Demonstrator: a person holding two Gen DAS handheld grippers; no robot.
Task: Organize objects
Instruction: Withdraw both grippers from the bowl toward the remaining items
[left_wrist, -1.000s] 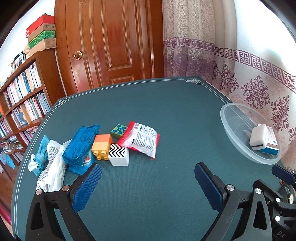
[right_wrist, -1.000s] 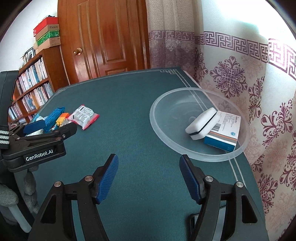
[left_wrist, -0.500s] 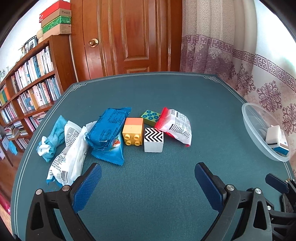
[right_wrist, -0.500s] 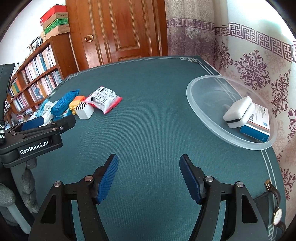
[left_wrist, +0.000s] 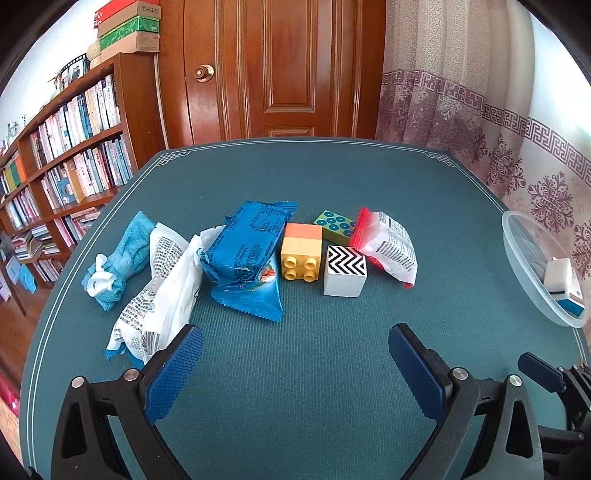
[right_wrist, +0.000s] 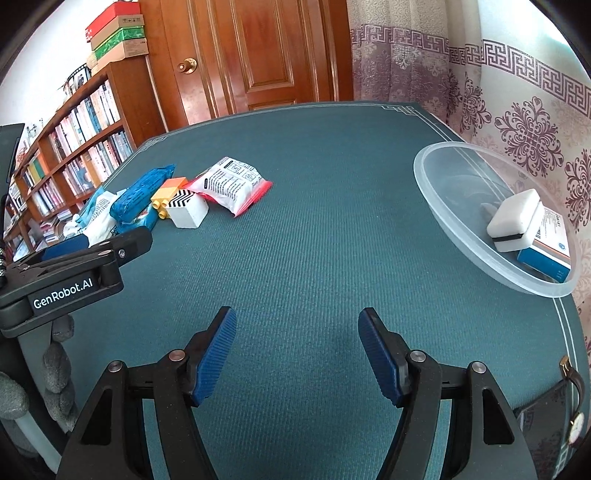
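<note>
Left hand-held gripper (left_wrist: 295, 354): jaws apart, nothing between them, aimed down at the cluster on the green tabletop (left_wrist: 332, 177). Right hand-held gripper (right_wrist: 297, 347): jaws also apart and empty, over bare tabletop between the cluster and the clear bowl (right_wrist: 461, 243).

Risks, my read:
- The items were packed tight. The zigzag block (left_wrist: 345, 271) sat just beside the yellow brick (left_wrist: 300, 256), with the red-edged packet (left_wrist: 388, 247) at its other side. A wide closing could drag a neighbour along.
- The blue wrapper (left_wrist: 247, 251) overlapped the white bag (left_wrist: 166, 280); pinching 1 could lift or shift both. The film looked slippery and crushable.
- The bowl sat near the tabletop edge, already holding a white block (right_wrist: 515, 218) and a blue-white box (right_wrist: 546, 243). A hard drop might nudge it.

View differences:
- Left wrist showed the dotted green block (left_wrist: 334, 225) and teal cloth (left_wrist: 122, 258) clearly; the right wrist view mostly hid them.
- Right wrist showed the bowl's full contents, plus a wristwatch (right_wrist: 574, 417) at the near edge.
</note>
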